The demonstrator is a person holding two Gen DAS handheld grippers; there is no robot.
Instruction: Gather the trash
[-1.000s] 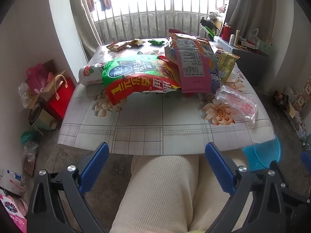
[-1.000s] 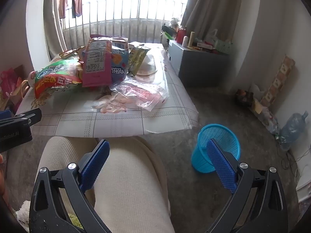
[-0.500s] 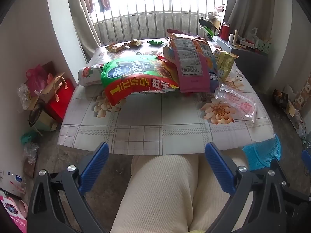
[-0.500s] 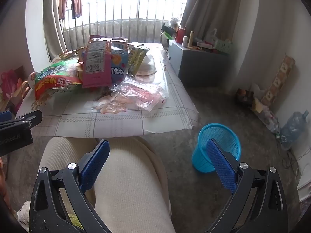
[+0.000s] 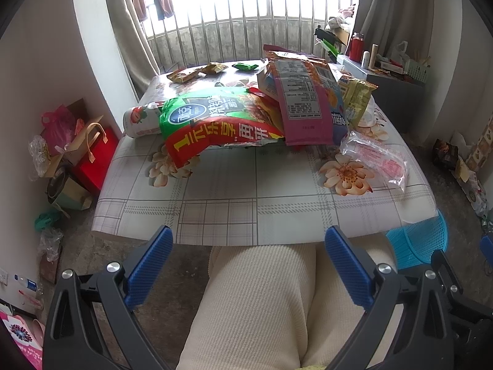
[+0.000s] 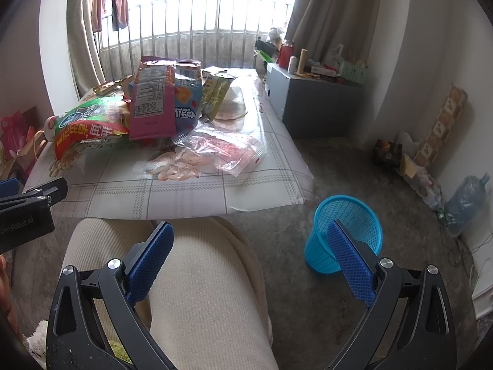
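Your left tool (image 5: pixel 246 246) hangs low over your lap with its blue pads spread wide and nothing between them; your right tool (image 6: pixel 251 243) is just as wide apart and just as empty, held above your knee (image 6: pixel 197 277) in cream ribbed fabric. Ahead of you the bench (image 5: pixel 255 191), under a checked cloth printed with flowers, carries the trash in a heap toward its middle and far side. A big green and red snack bag (image 5: pixel 215 123) lies on the left of the heap, overlapping a white can (image 5: pixel 140 120) that lies on its side at the bench's left edge. A pink bag (image 5: pixel 303 104) with its printed label facing up leans across the green one, and a blue bag (image 6: pixel 186 98) sits against its right side. Yellow-green packets (image 5: pixel 357 95) stand just to the right of that. Nearer you, on the right part of the bench, a clear plastic bag with pink print (image 5: pixel 377 157) lies flat and apart from the heap. At the far end you can see small brown wrappers (image 5: pixel 197 72) and a green wrapper (image 5: pixel 245 66). The blue mesh wastebasket (image 6: pixel 343 234) stands upright on the floor to the right of the bench, just off its near corner, partly behind your right tool's right pad.
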